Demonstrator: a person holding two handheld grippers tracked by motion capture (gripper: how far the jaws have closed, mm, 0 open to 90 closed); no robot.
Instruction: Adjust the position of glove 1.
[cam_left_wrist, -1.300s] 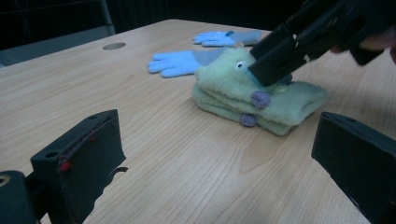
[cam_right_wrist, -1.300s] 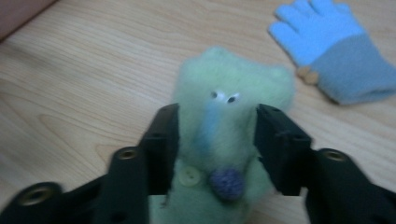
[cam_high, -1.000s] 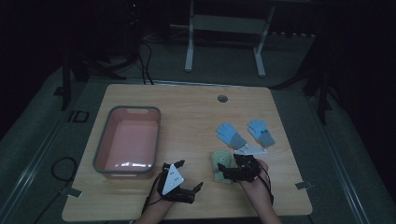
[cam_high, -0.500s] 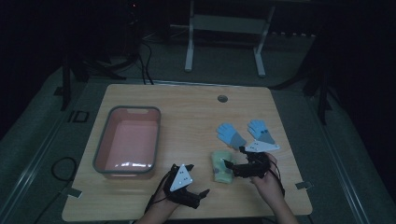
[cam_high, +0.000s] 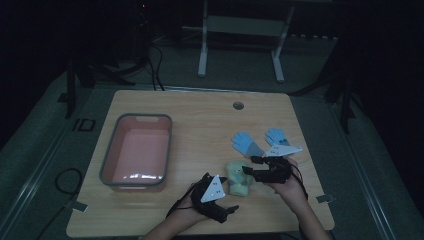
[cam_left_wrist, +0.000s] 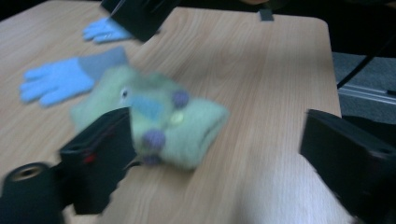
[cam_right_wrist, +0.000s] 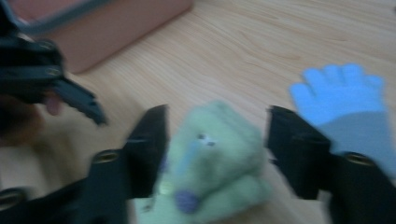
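- The pink tub (cam_high: 136, 152) sits on the wooden table (cam_high: 200, 110), well to the left of the green mitten (cam_high: 238, 178).
- The left gripper (cam_high: 226, 210) is just left of the green mitten, near the table's front edge. Its jaws stand wide open and have just closed a little. In the left gripper view one jaw is right against the mitten (cam_left_wrist: 159, 119) and the other is well apart, so it holds nothing.
- The green mitten lies flat on the table, between the two grippers. It is fuzzy, with small purple dots and a blue patch.
- The right gripper (cam_high: 248, 172) comes at the green mitten from the right. Its jaws have just been closing, with the mitten (cam_right_wrist: 212, 156) between them. They are about half open, and it looks like they do not squeeze it yet.
- Two blue gloves (cam_high: 248, 144) lie just behind the green mitten, toward the far side.
- What could go wrong: the green mitten is soft and thick, so the jaws may pinch only the fluff and it could slip out when lifted.
- If both grippers push at once, the green mitten could bunch up or slide into the blue gloves.
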